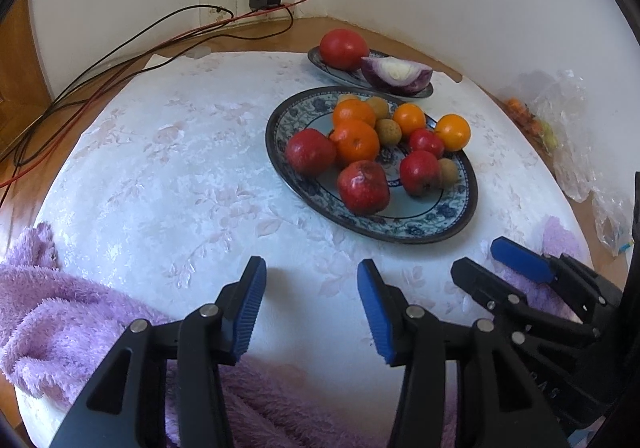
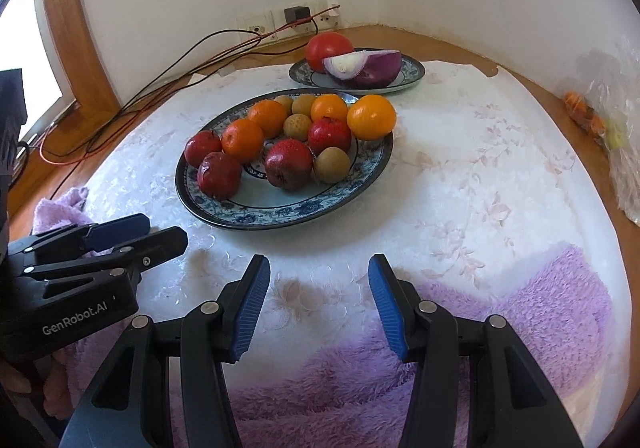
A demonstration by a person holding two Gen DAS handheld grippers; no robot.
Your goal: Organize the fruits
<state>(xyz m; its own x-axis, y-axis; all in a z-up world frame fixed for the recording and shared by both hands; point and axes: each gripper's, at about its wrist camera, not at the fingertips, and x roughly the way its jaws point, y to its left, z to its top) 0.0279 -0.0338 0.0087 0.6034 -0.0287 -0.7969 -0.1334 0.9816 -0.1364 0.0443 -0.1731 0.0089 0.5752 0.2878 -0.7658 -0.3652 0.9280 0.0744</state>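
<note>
Purple fleece cloth (image 1: pixel 60 312) lies bunched along the bottom of both wrist views, on the near edge of the counter (image 1: pixel 168 176), which is covered by a white sheet with a faint floral pattern. Left tongs (image 1: pixel 312 272) hang over that bare sheet at the lower centre of the left wrist view, their blue pads spread with nothing between them. Right tongs (image 2: pixel 319 268) sit the same way at the lower centre of the right wrist view, spread and pinching nothing, their tips above the line where the cloth meets the sheet. Each pair also shows in the other's view: the right tongs at the lower right of the left wrist view, the left tongs at the lower left of the right wrist view.

Beyond the tips, well apart from both pairs, a large blue-patterned plate (image 2: pixel 280 214) holds the fruits: four dark red fruits (image 2: pixel 289 164), four oranges (image 2: pixel 371 117) and several small tan round fruits (image 2: pixel 331 165), all piled close and touching one another. In the left wrist view this plate sits right of centre; in the right wrist view, left of centre.

Just behind it, toward the wall, a smaller patterned plate (image 2: pixel 414 68) carries a red tomato (image 2: pixel 329 45) and a cut purple onion (image 2: pixel 366 68). Black and red cables (image 1: pixel 120 52) run from a wall socket at the upper left. A clear plastic bag (image 1: pixel 568 128) lies at the right edge.
</note>
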